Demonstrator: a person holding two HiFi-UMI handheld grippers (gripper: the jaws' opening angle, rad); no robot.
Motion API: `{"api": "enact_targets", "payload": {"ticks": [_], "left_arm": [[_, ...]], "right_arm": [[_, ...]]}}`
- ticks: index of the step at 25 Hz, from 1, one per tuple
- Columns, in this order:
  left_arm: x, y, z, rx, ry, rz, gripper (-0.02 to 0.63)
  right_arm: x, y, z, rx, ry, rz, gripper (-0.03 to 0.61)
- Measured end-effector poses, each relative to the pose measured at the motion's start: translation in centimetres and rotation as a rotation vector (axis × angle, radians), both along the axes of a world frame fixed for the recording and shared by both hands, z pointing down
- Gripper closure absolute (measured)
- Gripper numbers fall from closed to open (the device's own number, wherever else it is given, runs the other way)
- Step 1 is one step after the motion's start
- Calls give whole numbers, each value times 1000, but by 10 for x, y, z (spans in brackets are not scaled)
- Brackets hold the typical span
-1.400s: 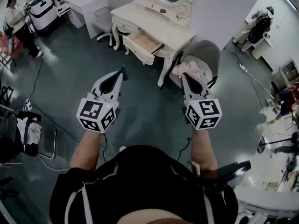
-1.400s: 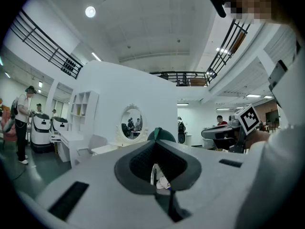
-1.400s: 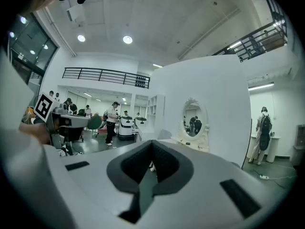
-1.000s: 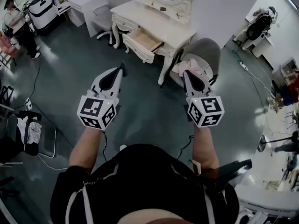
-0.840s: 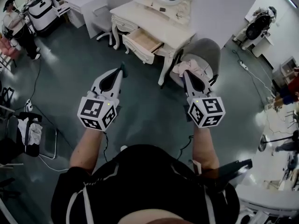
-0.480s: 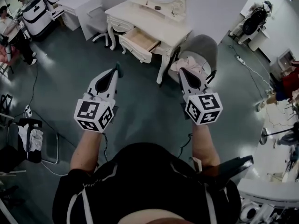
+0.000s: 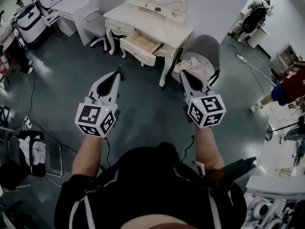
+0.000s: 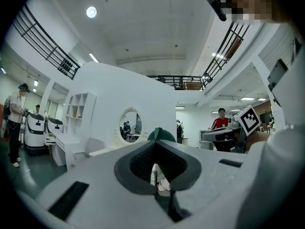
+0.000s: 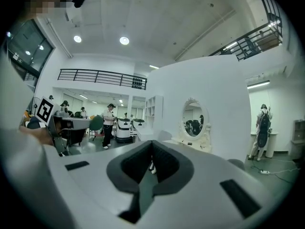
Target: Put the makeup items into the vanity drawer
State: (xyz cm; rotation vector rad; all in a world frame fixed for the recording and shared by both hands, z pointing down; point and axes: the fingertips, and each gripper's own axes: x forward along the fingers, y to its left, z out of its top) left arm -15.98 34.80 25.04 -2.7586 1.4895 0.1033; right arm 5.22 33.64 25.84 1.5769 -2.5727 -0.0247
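1. Vanity drawer point(image 7: 141, 44): upper centre of the head view, pulled open from the white vanity point(image 7: 164, 26), its wooden inside showing.
2. Makeup items point(image 7: 157, 8): small dark specks on the vanity top, too small to tell apart.
3. Left gripper point(image 7: 120, 73): centre-left, jaws together with nothing between them, over grey floor point(image 7: 138, 104), well apart from the vanity.
4. Right gripper point(image 7: 183, 74): centre-right, jaws together, gripping nothing, near a grey chair point(image 7: 206, 49).
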Motion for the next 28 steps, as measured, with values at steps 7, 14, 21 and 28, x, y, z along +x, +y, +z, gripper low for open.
{"api": "enact_targets", "payload": {"ticks": [7, 14, 21, 28], "left_arm": [[-7, -17, 9, -7, 11, 11, 609], [-8, -67, 20, -33, 0, -31, 609], [8, -137, 14, -32, 18, -57, 609], [29, -212, 16, -59, 23, -90, 609]], "right_arm": [[-13, -16, 7, -14, 22, -3, 572], [-14, -78, 15, -17, -28, -38, 572], [3, -158, 16, -15, -3, -83, 572], [24, -227, 18, -36, 16, -126, 572]]}}
